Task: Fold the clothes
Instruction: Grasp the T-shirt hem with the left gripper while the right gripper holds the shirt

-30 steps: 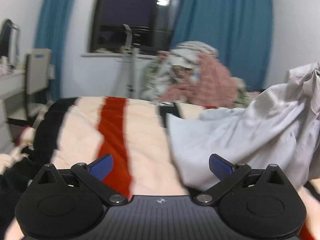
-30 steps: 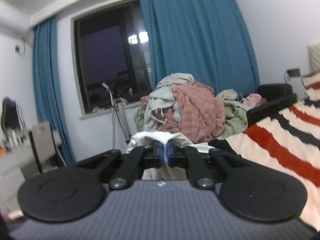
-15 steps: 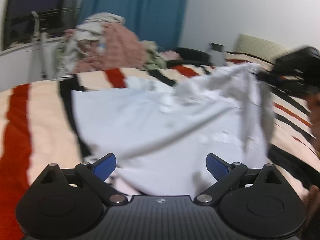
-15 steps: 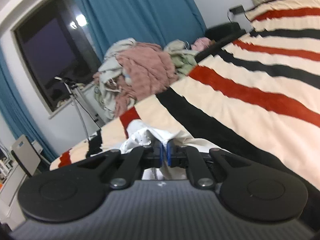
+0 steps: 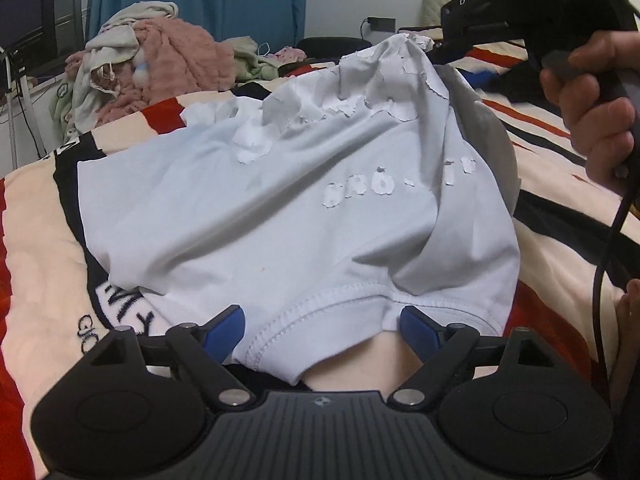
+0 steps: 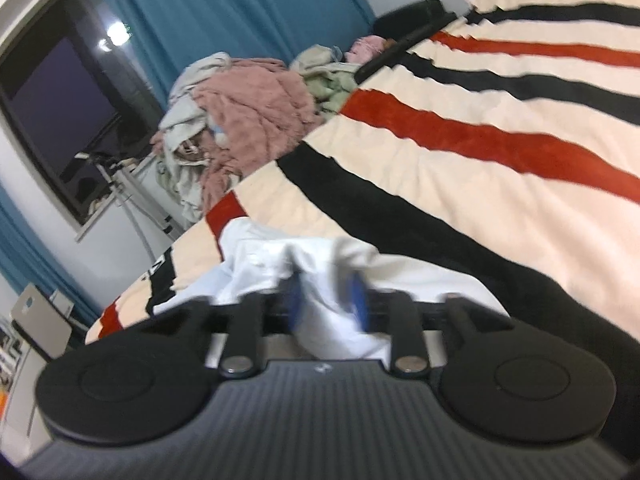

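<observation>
A pale blue-white T-shirt [image 5: 280, 208] with a cracked white print lies on the striped bed, its hemmed edge nearest me. My left gripper [image 5: 322, 330] is open, its blue pads either side of that hem, low over the bed. The right gripper shows in the left wrist view [image 5: 444, 50] at the top right, lifting the shirt's far end. In the right wrist view my right gripper [image 6: 326, 304] has its blue pads parted a little with the shirt's white cloth [image 6: 328, 276] bunched between them; the view is blurred.
The bed cover [image 6: 480, 160] has cream, red and black stripes. A pile of pink, grey and green laundry [image 5: 160, 64] sits at the far end by blue curtains [image 6: 224, 12] and a dark window. A hand and cable [image 5: 600, 120] are at the right.
The left gripper swung right and came down to the shirt's hem. The right gripper's pads, tight on the shirt before, have parted somewhat, and it moved lower over the bed.
</observation>
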